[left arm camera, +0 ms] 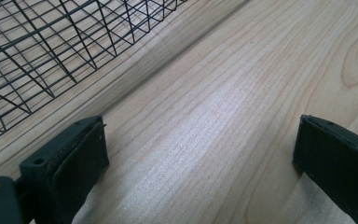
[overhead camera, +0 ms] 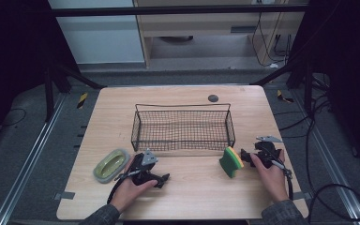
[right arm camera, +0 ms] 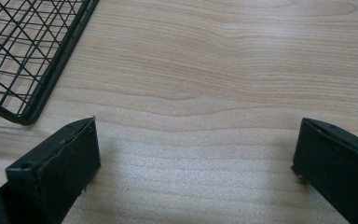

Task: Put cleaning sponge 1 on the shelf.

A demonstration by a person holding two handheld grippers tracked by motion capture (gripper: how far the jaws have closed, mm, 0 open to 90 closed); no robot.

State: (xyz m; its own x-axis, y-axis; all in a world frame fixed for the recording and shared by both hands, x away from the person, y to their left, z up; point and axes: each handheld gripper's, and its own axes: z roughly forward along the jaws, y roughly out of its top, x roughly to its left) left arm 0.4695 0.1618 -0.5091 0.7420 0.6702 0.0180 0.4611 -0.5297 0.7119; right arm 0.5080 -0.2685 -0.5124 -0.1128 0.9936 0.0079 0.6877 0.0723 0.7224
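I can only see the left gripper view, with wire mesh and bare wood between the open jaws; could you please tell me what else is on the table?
Observer: A green and yellow sponge stands on edge in front of the wire basket, close beside the right gripper.
Operator: Is that gripper holding it?
Observer: No. In the right gripper view its jaws stand open over bare table.
Operator: Thank you. Is anything near my gripper?
Observer: A pale green oval dish lies just left of the left gripper.
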